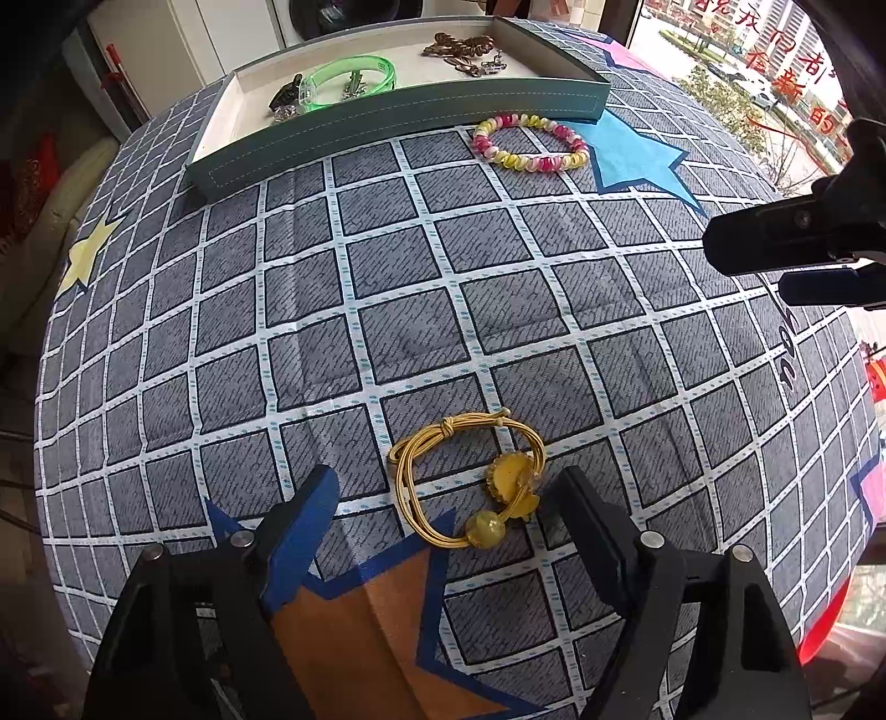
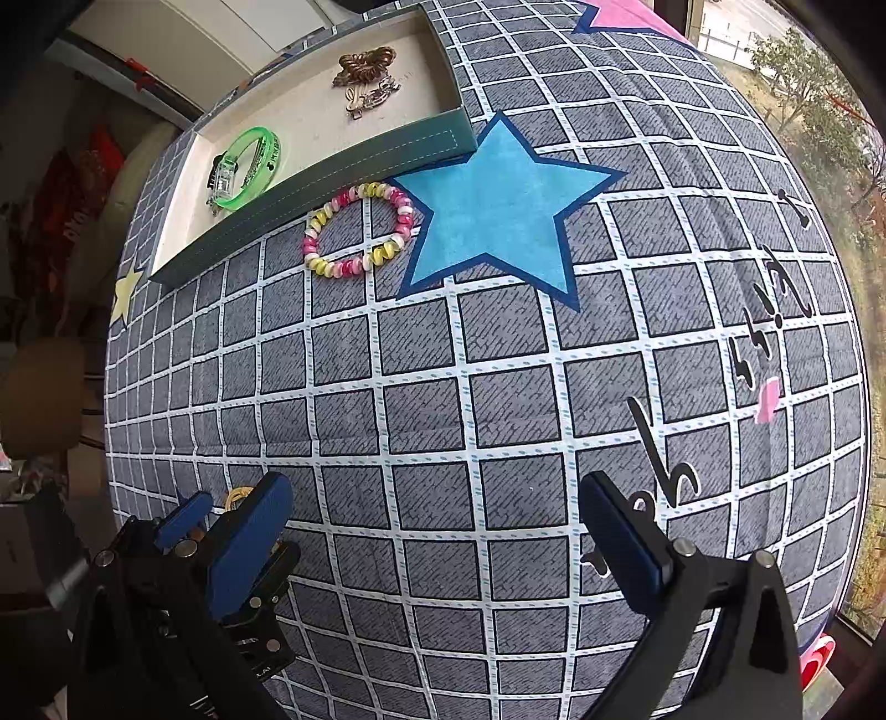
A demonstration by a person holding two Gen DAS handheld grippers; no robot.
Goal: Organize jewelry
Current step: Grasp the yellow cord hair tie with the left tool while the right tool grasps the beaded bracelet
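A yellow hair tie (image 1: 470, 482) with a flower charm and a bead lies on the checked cloth. My left gripper (image 1: 443, 498) stands open around it, one finger on each side and neither pad touching it. In the right wrist view only a bit of the yellow hair tie (image 2: 238, 494) shows behind my own finger. My right gripper (image 2: 434, 493) hangs open over bare cloth with nothing between its fingers. A pink and yellow beaded bracelet (image 1: 529, 144) (image 2: 360, 230) lies against the front wall of the teal tray (image 1: 387, 119) (image 2: 354, 166). The tray holds a green bangle (image 1: 354, 77) (image 2: 249, 166) and a brown hair tie (image 1: 462, 44) (image 2: 365, 61).
Small metal pieces (image 2: 371, 99) lie in the tray beside the brown tie. The cloth bears a blue star (image 2: 498, 210) and an orange star (image 1: 376, 637). A blue finger of my right gripper (image 1: 819, 288) reaches in from the right. The table drops off on the left; a window is on the right.
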